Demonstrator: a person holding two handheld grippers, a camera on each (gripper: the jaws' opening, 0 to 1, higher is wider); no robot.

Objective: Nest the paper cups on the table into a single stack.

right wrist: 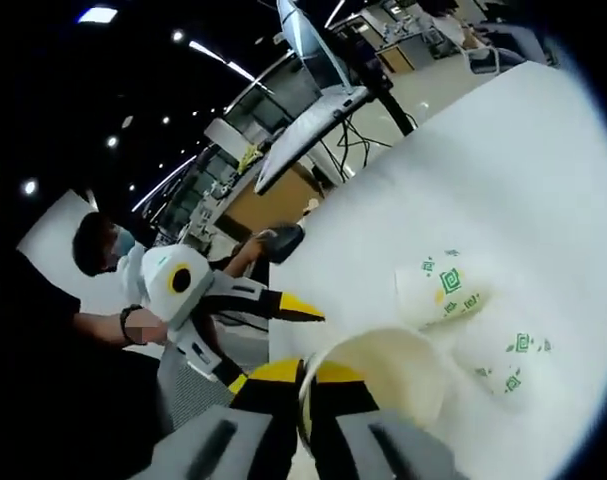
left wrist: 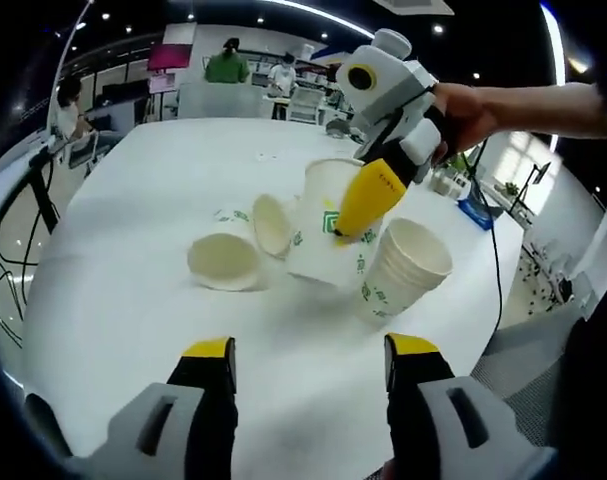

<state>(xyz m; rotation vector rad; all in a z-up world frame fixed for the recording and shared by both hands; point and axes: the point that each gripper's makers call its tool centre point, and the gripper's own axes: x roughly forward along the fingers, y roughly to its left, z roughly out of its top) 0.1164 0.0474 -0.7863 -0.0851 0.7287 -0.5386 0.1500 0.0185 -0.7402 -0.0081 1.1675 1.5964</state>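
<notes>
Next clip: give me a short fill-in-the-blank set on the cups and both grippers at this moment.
1. The right gripper is shut on the rim of an upright ____ cup.
2. The left gripper is ____, holding nothing.
3. Two single cups left of the held one lie on their ____.
4. The stack of nested cups sits to the held cup's ____ in the left gripper view.

Missing words: paper; open; sides; right

Dark ceiling [left wrist: 283, 12] with spotlights over office desks [left wrist: 293, 95]
</notes>
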